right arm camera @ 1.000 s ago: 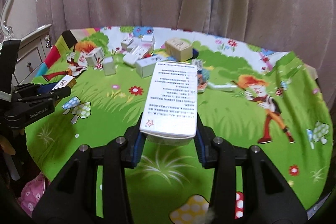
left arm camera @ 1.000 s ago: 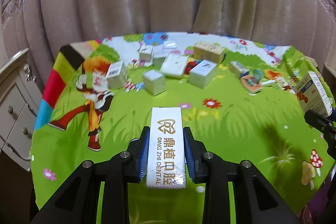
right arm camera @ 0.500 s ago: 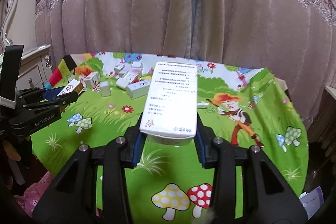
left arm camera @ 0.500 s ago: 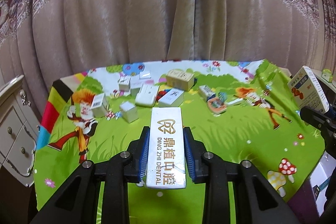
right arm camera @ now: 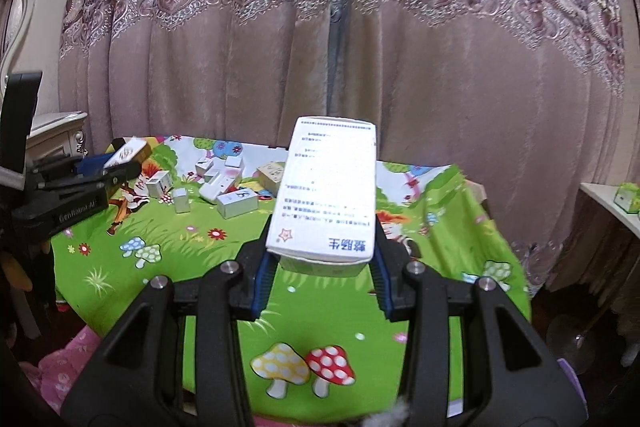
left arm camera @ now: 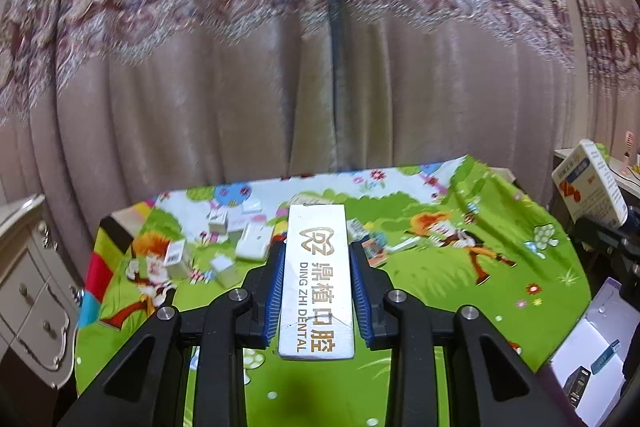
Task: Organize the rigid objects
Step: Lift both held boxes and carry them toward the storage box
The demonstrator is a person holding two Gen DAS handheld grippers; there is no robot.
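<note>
Left gripper (left arm camera: 318,287): clamped on a long white box (left arm camera: 317,279), now raised farther above the table (left arm camera: 440,291) than a second ago. Right gripper (right arm camera: 320,267): clenched on a printed carton (right arm camera: 326,195), likewise higher. More curtain (right arm camera: 280,67) shows now. Small boxes (right arm camera: 218,185) at the table's far side are partly hidden, their labels illegible.

Big pink curtain (right arm camera: 280,67) with lacy flower top covers back wall. Table under bright green cartoon cloth (right arm camera: 192,227) with mushrooms. White dresser (left arm camera: 28,291) with drawers at left. White shelf (right arm camera: 612,203) at right.
</note>
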